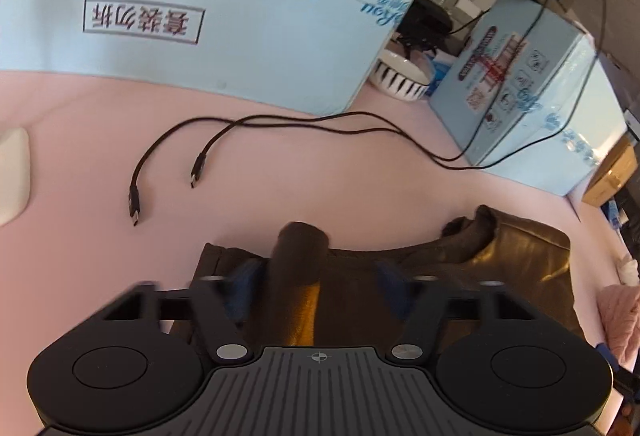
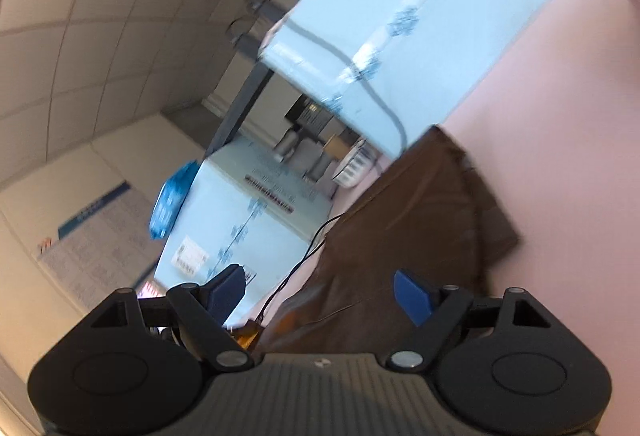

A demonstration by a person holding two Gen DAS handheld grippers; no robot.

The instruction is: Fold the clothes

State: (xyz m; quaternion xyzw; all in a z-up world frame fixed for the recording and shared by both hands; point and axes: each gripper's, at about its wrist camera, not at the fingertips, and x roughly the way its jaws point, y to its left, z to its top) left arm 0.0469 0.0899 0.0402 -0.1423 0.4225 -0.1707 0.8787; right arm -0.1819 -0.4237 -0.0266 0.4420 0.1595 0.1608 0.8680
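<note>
Left gripper [image 1: 316,276], lower centre of the left wrist view: blue pads set fairly wide apart in the picture, a raised roll of the brown garment [image 1: 500,260] standing between them; whether the pads actually press on that fold cannot be told. The garment is dark brown with a glossy golden sheen, lying on the pink table surface [image 1: 100,96] across the lower centre and lower right of the frame, its collar-like edge bunched at the upper right of the cloth. Above it, mid frame, two black cables [image 1: 240,128] trail across the pink surface, plugs lying free at centre left. Large light blue box [image 1: 240,36] with printed lettering fills the upper left; a second blue box [image 1: 528,84] sits right of it, a striped bowl [image 1: 400,76] between them. Right gripper [image 2: 320,296], lower centre of the right wrist view: jaws wide, nothing between the pads. That view is tilted and motion-blurred; the brown garment [image 2: 420,216] runs diagonally from the bottom centre toward mid frame, over pink surface at right.
</note>
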